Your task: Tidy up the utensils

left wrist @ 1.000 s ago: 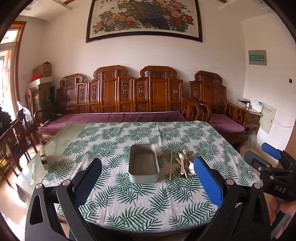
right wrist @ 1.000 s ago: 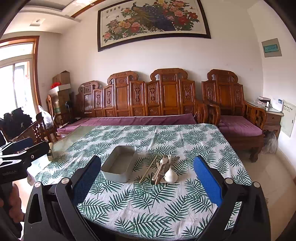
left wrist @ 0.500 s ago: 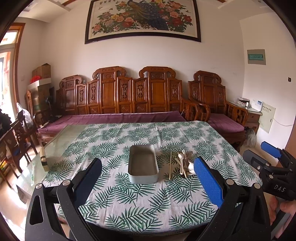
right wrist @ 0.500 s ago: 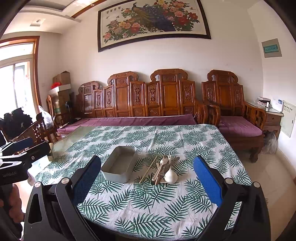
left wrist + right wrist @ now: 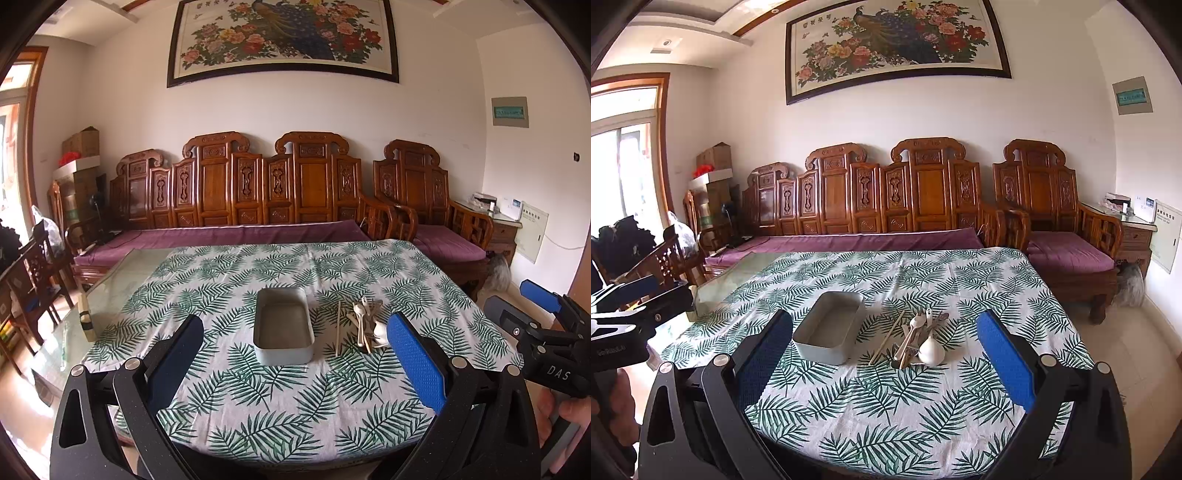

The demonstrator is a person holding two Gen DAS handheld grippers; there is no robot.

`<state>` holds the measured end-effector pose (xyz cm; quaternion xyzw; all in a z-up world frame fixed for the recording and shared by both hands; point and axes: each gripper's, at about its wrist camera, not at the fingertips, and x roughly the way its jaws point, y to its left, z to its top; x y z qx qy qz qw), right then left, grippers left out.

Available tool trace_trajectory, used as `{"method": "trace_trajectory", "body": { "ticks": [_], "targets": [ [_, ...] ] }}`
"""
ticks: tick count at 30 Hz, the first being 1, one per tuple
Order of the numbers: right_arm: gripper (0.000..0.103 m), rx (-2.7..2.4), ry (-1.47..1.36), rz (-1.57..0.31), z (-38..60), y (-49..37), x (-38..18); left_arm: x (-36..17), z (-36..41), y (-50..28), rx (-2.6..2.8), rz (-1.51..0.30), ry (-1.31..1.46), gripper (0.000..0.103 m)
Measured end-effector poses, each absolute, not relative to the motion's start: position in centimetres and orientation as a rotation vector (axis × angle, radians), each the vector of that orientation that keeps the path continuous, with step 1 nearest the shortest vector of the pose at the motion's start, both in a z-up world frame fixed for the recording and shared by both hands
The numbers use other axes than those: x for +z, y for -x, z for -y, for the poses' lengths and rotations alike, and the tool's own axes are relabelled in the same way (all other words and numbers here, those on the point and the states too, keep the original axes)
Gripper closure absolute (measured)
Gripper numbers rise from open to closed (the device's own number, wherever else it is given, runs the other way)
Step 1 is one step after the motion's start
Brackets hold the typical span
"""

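- The left gripper (image 5: 295, 358) has its two blue-padded fingers spread wide apart with nothing between them; it hangs over the near edge of the table, on the near side of the tin, much as it did a second ago.
- The right gripper (image 5: 884, 354) is likewise wide apart and empty, held to the right of the left one and facing the tin from the near right; its view has hardly changed since the earlier frames.
- The tin (image 5: 283, 325), a grey rectangular box with rounded corners, sits on the table between the left gripper's fingers as that camera sees it, and it holds nothing; it lies where it lay before.
- The utensils (image 5: 918, 338) lie in a loose heap just to the right of the tin: pale spoons, a white soup spoon and some metal pieces crossed over each other.
- A pair of chopsticks (image 5: 338, 328) lies between the tin and the heap, apart from the tin.
- The tablecloth (image 5: 280, 406), white with green fern leaves, lies under the tin and covers most of the table.
- The carved wooden bench (image 5: 886, 199) with purple cushions stands beyond the tin, against the wall.
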<state>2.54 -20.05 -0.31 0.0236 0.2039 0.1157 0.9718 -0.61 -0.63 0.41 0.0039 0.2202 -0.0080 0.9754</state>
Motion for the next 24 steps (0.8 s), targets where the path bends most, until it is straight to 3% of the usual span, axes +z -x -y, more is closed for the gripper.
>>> {"method": "trace_trajectory", "body": {
  "ticks": [14, 24],
  "targets": [
    [0.003, 0.236, -0.027, -0.445, 20.7, -5.0, -2.3, -2.5, 0.7, -2.6, -0.046, -0.521, -0.017, 0.007],
    [0.012, 0.259, 0.013, -0.504, 21.4, -10.0, -5.5, -5.5, 0.9, -7.3, -0.068, -0.596, -0.034, 0.007]
  ]
}}
